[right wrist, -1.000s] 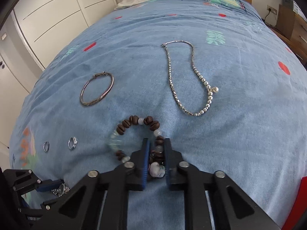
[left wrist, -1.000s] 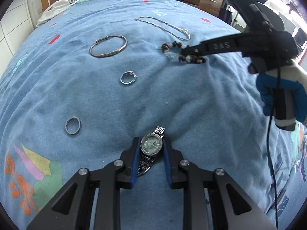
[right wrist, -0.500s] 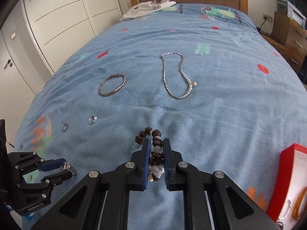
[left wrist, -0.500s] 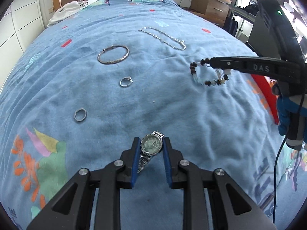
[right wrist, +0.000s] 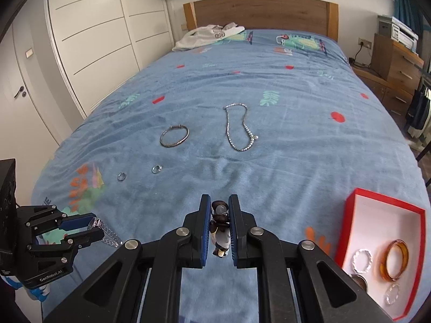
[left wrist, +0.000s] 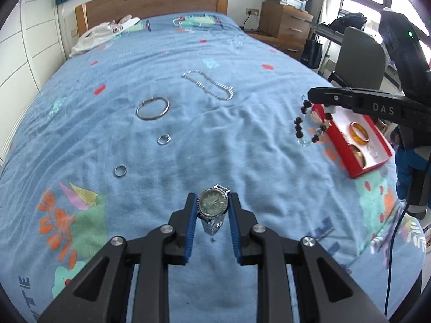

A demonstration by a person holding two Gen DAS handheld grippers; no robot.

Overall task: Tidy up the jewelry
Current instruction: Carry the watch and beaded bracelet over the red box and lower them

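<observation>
While the left gripper (left wrist: 212,209) clamps a watch (left wrist: 212,206) (face up), the right gripper (right wrist: 219,226) pinches a bead bracelet (right wrist: 220,228)

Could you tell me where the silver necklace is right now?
The necklace lies on the blue bedspread mid-bed in the right wrist view, just right of the silver bangle.

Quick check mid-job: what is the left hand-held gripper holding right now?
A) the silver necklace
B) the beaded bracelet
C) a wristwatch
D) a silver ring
C: the left hand-held gripper is clamped on the wristwatch, its dial showing between the blue pads; the beaded bracelet hangs from the right hand-held gripper.
</observation>
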